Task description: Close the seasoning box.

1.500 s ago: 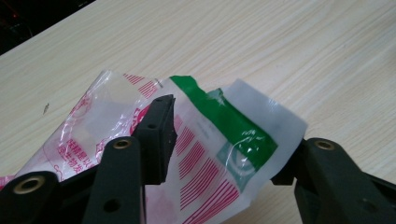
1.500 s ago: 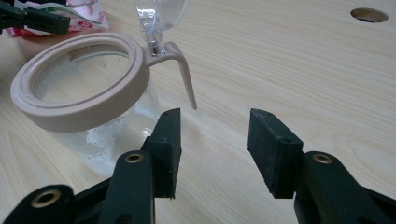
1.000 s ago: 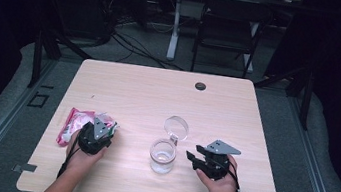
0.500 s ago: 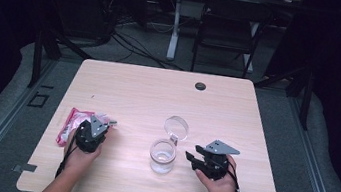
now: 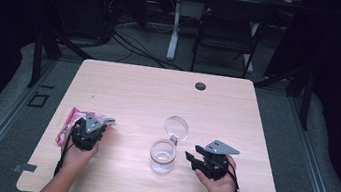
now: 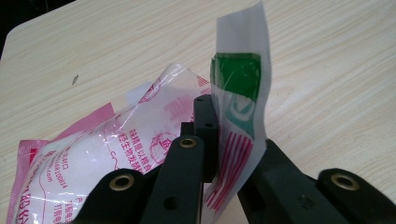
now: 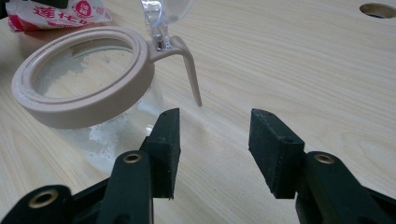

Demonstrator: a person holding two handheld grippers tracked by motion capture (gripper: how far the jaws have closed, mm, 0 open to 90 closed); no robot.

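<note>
Near the worktop's front left corner, the left gripper (image 5: 86,133) is pinching the top seam of the pink-printed sachet (image 6: 88,154), its jaws having just been closing onto that flap. Toward the front edge's middle, the right gripper (image 7: 214,149) is waiting with jaws spread and empty beside the open-lidded jar (image 7: 88,93). I'd judge a slow lift, keeping the flap upright, is giving the steadiest carry to the jar.

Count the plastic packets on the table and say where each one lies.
1. The pink-and-white packet lies near the table's left edge, its corner pinched in the left tool. Others may hide under it.
</note>
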